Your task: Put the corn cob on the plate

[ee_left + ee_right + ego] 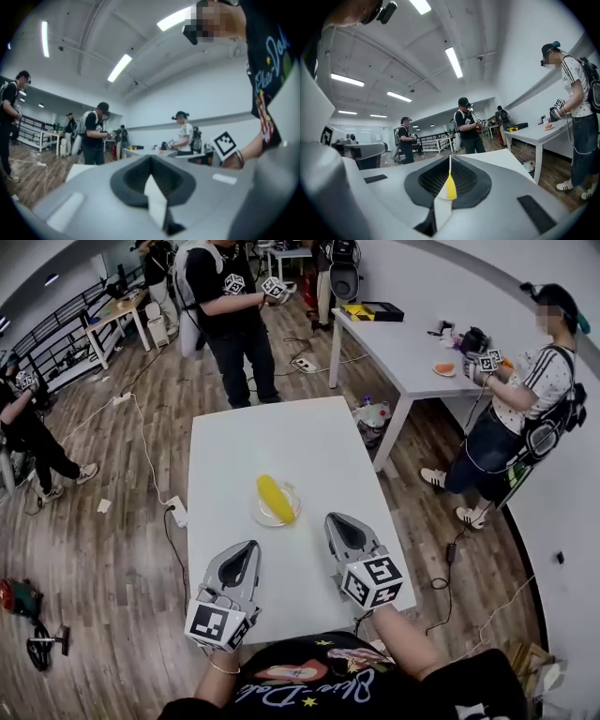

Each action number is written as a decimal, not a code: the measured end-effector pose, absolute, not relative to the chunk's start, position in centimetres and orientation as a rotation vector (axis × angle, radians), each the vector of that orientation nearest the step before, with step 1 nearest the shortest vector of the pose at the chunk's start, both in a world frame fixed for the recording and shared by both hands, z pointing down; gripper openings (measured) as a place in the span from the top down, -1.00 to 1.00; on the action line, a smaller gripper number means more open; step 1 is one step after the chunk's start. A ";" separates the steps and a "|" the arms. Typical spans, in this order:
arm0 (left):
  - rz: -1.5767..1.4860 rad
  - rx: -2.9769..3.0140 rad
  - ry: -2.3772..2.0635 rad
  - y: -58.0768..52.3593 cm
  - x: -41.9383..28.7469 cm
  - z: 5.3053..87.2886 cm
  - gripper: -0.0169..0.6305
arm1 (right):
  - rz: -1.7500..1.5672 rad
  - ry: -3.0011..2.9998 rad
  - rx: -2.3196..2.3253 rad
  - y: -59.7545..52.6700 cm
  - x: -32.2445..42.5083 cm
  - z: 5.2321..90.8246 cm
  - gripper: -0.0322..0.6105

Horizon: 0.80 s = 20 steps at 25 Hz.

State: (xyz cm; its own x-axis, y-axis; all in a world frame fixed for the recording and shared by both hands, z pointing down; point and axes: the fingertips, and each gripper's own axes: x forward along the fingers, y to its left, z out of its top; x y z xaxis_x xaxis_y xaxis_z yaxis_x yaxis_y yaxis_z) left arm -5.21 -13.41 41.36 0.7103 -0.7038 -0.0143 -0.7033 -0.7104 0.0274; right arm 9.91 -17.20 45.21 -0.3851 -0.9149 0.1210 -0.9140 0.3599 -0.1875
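1. Left gripper (247,549) is hovering near the table's (217,484) left edge, jaws pressed together.
2. Corn cob (276,498) is lying on the plate (262,518), well inside every edge.
3. Right gripper (335,521) is hovering beside the plate, jaws together, empty.

The table (309,446) is white, smooth and matt. The floor (122,521) is wood plank with a faint sheen. The plate (292,514) is glossy, perhaps clear glass. The corn (275,498) looks smooth and waxy. The left gripper (250,545) and right gripper (334,518) are matt grey plastic.
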 end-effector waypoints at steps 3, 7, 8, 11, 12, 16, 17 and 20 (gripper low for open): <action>-0.039 2.889 -1.155 -13.1 -4.7 41.5 0.98 | -0.395 2.539 -1.769 -14.8 11.6 45.2 0.83; -0.017 2.880 -1.144 -13.3 -4.4 41.9 0.98 | -0.398 2.524 -1.836 -13.7 12.8 45.4 0.85; -0.013 2.880 -1.143 -13.4 -4.3 41.9 0.98 | -0.398 2.521 -1.835 -13.7 12.9 45.4 0.85; -0.013 2.879 -1.138 -13.4 -4.1 41.9 0.98 | -0.401 2.515 -1.835 -13.7 13.0 45.5 0.85; -0.010 2.881 -1.136 -13.4 -4.1 42.0 0.98 | -0.407 2.510 -1.836 -13.8 13.0 45.6 0.85; 0.010 2.881 -1.151 -13.1 -4.3 42.1 0.98 | -0.441 2.512 -1.835 -13.5 12.9 46.3 0.85; 0.009 2.881 -1.157 -13.1 -4.4 42.1 0.98 | -0.444 2.515 -1.837 -13.4 12.9 46.3 0.85; 0.016 2.882 -1.168 -13.1 -4.7 41.8 0.98 | -0.443 2.517 -1.822 -13.6 12.7 46.2 0.85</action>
